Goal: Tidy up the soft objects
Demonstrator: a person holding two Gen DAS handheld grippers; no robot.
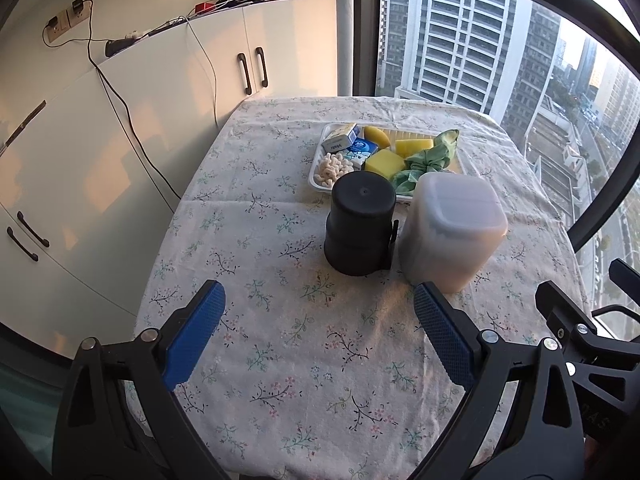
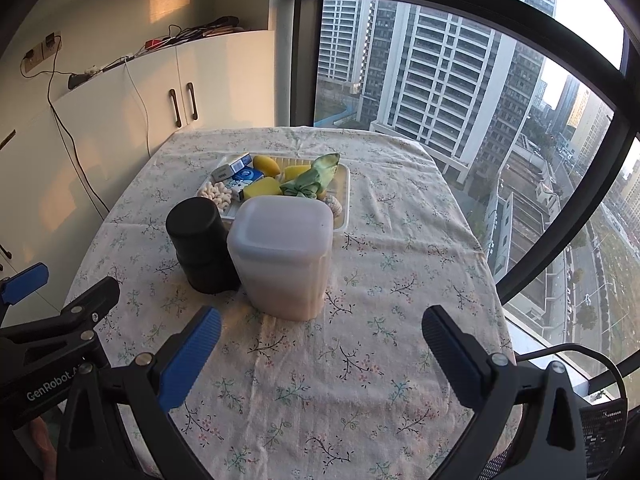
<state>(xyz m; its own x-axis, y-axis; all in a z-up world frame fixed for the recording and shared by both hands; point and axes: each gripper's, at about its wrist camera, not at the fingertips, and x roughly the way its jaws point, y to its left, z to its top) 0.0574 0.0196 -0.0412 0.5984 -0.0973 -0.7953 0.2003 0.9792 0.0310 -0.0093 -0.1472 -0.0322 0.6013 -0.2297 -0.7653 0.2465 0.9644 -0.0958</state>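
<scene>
A white tray point(image 1: 316, 178) at the table's far side holds yellow sponges point(image 1: 384, 163), a green cloth scrunchie point(image 1: 430, 156), small tissue packs point(image 1: 340, 142) and a pile of white foam pieces point(image 1: 333, 170). The tray also shows in the right wrist view point(image 2: 345, 200), with the sponges point(image 2: 262, 189) and green cloth point(image 2: 316, 178). A black cylinder container point(image 1: 360, 224) and a frosted lidded box point(image 1: 452, 232) stand in front of the tray. My left gripper point(image 1: 316, 312) and right gripper point(image 2: 320, 336) are open and empty, over the near tablecloth.
The table has a floral cloth point(image 1: 304, 352). White cabinets point(image 1: 120, 152) with cables stand at the left. A large window point(image 2: 480, 100) runs along the right, close to the table's edge. The black container point(image 2: 202, 244) and frosted box point(image 2: 282, 256) block the near side of the tray.
</scene>
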